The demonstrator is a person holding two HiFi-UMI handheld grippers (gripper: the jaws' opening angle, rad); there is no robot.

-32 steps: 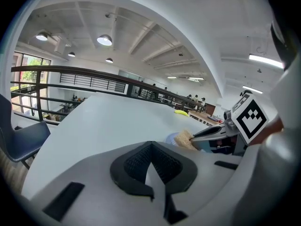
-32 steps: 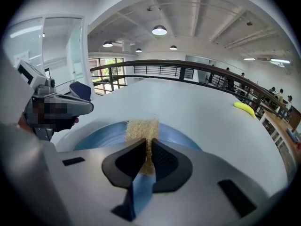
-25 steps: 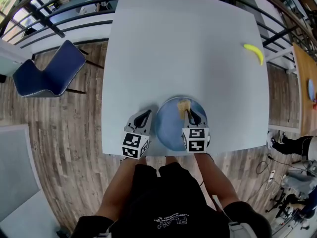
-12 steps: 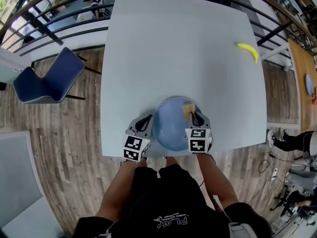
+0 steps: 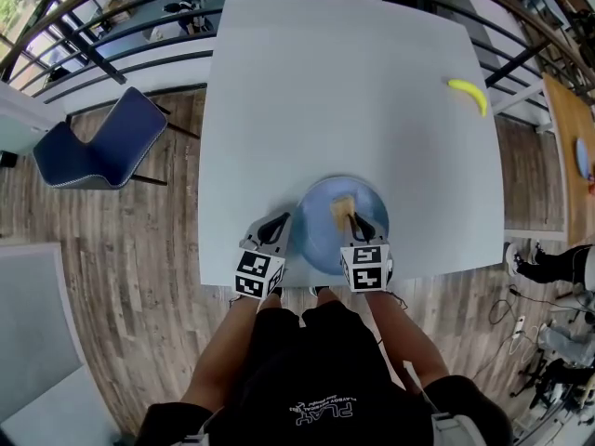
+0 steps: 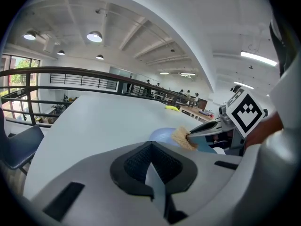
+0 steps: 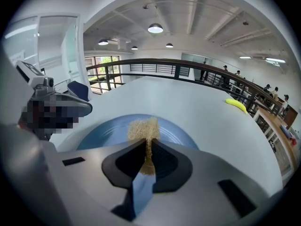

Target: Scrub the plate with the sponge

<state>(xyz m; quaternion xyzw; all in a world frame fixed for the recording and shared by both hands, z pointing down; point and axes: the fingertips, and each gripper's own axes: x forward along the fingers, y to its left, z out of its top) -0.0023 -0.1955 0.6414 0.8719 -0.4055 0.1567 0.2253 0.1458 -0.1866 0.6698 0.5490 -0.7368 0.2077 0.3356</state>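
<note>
- Grip: the right gripper (image 7: 146, 142) has its jaws pinched narrow on a tan, coarse-fibred sponge (image 7: 143, 128). The sponge sticks out past the tips and lies against the inner face of the plate.
- Beside it, the left gripper (image 6: 151, 147) has its jaws drawn together with nothing evident between them. Its tips are at the plate's left rim (touching or just beside it, I cannot tell).
- The round blue glazed plate (image 5: 321, 240) lies flat between the two grippers, near the front edge of the square white table (image 5: 344, 91).
- The step in hand looks like the scrub itself.
  - To do it well, press the sponge's broad face down rather than its corner.
  - Work in small circles from the well out to the rim.
  - Keep the pressure moderate, since the plate sits close to the table's edge and could skate toward it.
- The left gripper would serve best braced firmly against the rim (a loose plate just spins under the sponge).
- As for contents, the plate holds only the sponge; no food scraps, water or suds show on it.
- Farther off, a curved yellow banana (image 5: 469, 94) lies near the table's far right edge, well apart from the plate.
- A blue padded chair (image 5: 98, 142) stands on the wooden floor to the table's left.
</note>
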